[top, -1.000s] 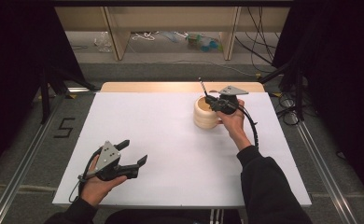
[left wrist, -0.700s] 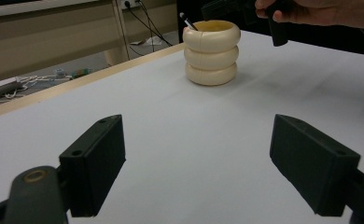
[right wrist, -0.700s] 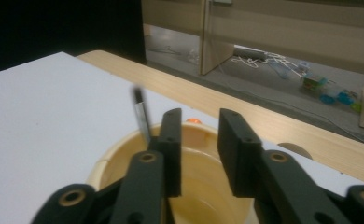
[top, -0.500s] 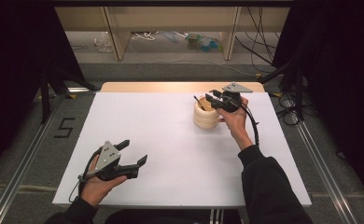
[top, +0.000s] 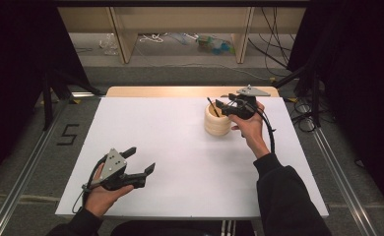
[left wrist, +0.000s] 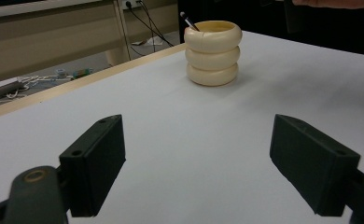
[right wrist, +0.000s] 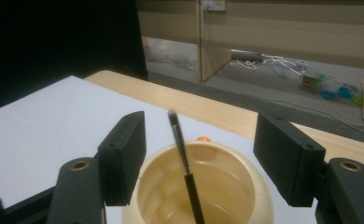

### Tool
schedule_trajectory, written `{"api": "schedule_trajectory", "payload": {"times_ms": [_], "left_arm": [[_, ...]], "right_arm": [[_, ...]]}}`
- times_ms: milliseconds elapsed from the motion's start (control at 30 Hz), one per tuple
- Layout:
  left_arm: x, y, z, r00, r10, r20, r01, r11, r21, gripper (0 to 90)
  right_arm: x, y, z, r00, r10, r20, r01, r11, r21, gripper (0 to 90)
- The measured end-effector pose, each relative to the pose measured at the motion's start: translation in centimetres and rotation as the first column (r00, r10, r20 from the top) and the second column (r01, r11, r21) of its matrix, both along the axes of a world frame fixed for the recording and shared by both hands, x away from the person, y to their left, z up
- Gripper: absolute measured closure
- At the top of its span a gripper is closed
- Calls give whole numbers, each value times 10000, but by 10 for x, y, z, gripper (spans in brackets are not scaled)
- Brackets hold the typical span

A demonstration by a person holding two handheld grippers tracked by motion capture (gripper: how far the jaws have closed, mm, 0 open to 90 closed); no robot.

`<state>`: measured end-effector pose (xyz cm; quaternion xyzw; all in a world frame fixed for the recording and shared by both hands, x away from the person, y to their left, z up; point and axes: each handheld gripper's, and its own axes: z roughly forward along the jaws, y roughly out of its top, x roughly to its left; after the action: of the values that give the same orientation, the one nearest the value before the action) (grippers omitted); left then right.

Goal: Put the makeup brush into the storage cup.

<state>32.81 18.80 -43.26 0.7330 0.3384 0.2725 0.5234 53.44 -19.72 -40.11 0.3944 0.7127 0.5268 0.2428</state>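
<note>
A cream ribbed pot (top: 217,120) stands on the white table (top: 170,147) toward the far right. A thin dark paintbrush (top: 212,106) leans inside it, bristle tip up. My right gripper (top: 223,105) hovers just above the pot's right rim, open. In the right gripper view its jaws flank the paintbrush (right wrist: 182,158) without touching it, above the pot's mouth (right wrist: 245,196). My left gripper (top: 138,161) is open at the near left with nothing in it. The left gripper (left wrist: 199,140) looks across bare table at the pot (left wrist: 213,53) and the brush tip (left wrist: 188,21).
A wooden strip (top: 180,91) borders the table's far edge. Beyond it stand shelf legs, with cables and clutter on the floor (top: 205,42). A "5" (top: 68,133) is marked on the floor at the left. A small orange spot (right wrist: 202,138) shows behind the pot's rim.
My right gripper lowered the paintbrush into the pot and opened, which left the brush leaning inside. The left gripper has stayed put.
</note>
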Motion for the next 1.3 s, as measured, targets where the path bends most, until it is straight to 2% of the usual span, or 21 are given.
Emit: {"api": "schedule_trajectory", "payload": {"times_ms": [100,200,233,333,367,400,500,567,767,800,833,867,900,933,967,1000,1067,1100,1167,1200,1300], "left_arm": [[0,0,0,10000,20,0,-20,10000,-26,181],[0,1,0,10000,40,6,-40,10000,-14,181],[0,1,0,10000,58,9,-58,10000,-13,181],[1,1,0,10000,70,31,-70,10000,30,181],[1,1,0,10000,77,36,-77,10000,34,181],[1,2,0,10000,80,44,-80,10000,40,181],[1,2,0,9999,86,70,-87,10000,27,181],[1,2,1,9999,102,68,-102,9999,17,181],[1,2,1,9999,113,78,-113,9999,42,181],[1,2,1,9999,119,78,-119,9999,40,181],[1,2,1,9999,131,100,-132,9999,65,181],[1,3,1,9999,141,80,-142,9999,39,181],[1,3,1,9999,159,54,-159,9999,4,181],[1,3,1,9999,159,63,-159,9999,22,181],[1,4,1,9998,169,62,-169,9999,17,181],[2,4,1,9998,159,90,-159,9999,-25,181],[2,4,1,9998,198,84,-198,9998,-28,182],[2,5,1,9997,211,88,-211,9998,-25,181],[2,5,1,9997,203,116,-203,9998,12,181],[2,5,1,9997,220,85,-220,9998,-27,181],[2,6,1,9997,237,64,-237,9997,-25,181]], "right_arm": [[-5,0,4,9997,61,-232,-59,9999,81,295],[-10,-1,7,9998,151,-143,-152,9999,-51,275],[-12,0,8,9995,161,-281,-162,9999,-38,270],[-18,-1,10,9996,243,-164,-244,9997,-85,269],[-21,-2,10,9998,208,9,-208,9997,-144,270],[-24,-2,10,9997,255,-33,-255,9997,-20,266],[-32,-3,11,9991,390,-171,-392,9992,-126,246],[-37,-4,11,9990,449,-22,-449,9989,-137,247],[-51,-2,11,9978,659,-109,-662,9975,-252,236],[-52,-2,12,9973,733,22,-732,9968,-326,234],[-55,-1,13,9970,758,-124,-761,9967,-286,229],[-56,-1,13,9970,763,118,-758,9964,-390,214],[-59,-1,14,9968,785,117,-780,9962,-396,206],[-62,-1,14,9974,717,18,-716,9968,-350,201],[-64,-1,12,9972,731,187,-726,9971,-248,183],[-68,-1,12,9977,674,-100,-677,9971,-345,165],[-71,-2,9,9972,744,49,-742,9965,-386,164],[-73,-3,9,9969,775,-131,-781,9958,-468,161],[-78,-4,8,9967,800,131,-794,9959,-442,164],[-80,-4,7,9966,821,-62,-822,9959,-370,164],[-86,-5,4,9958,911,49,-908,9951,-381,162]]}}
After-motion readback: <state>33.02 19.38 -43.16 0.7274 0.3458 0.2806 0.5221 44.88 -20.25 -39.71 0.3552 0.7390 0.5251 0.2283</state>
